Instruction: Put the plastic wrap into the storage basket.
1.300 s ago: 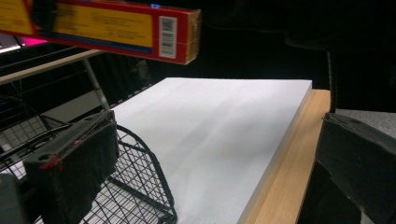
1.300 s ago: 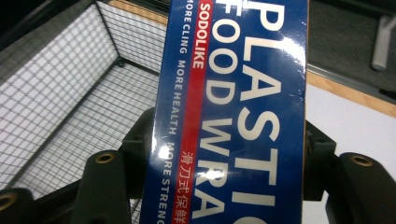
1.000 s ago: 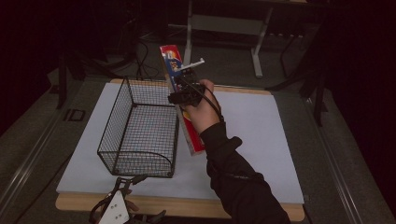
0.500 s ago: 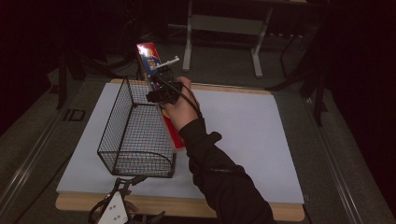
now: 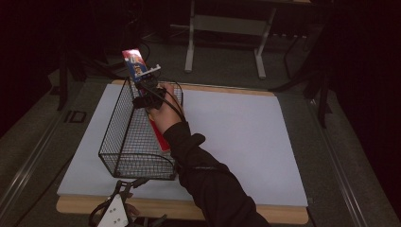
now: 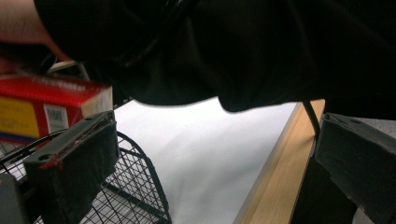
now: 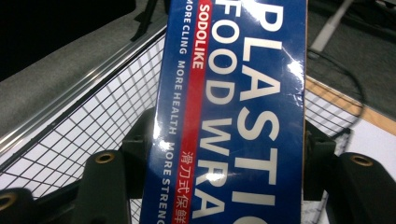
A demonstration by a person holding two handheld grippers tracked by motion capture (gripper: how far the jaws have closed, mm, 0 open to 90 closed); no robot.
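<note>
A long box of plastic food wrap (image 5: pixel 134 62), blue and red, is tilted steeply, its top end past the far rim of a black wire basket (image 5: pixel 118 124) and its lower end down by the basket's right wall. My right gripper (image 5: pixel 149 91) is shut on the box (image 7: pixel 233 112) across its width, with a black finger (image 7: pixel 103 185) on each side. Near the table's front edge my left gripper (image 5: pixel 124 189) stands open (image 6: pixel 215 163), nothing between its jaws. It looks up at the box's red end (image 6: pixel 51 107) and the basket's corner (image 6: pixel 135 186).
A white mat (image 5: pixel 246 132) covers the wooden table (image 5: pixel 227 215); its right half lies bare. A dark sleeve (image 5: pixel 208 179) crosses from the front edge to the basket's right side. Metal stand legs (image 5: pixel 191 42) rise behind the table.
My right gripper has carried the box leftward from beside the basket's right wall to over the basket. The box's far end now points past the far left rim. The left gripper stays put.
</note>
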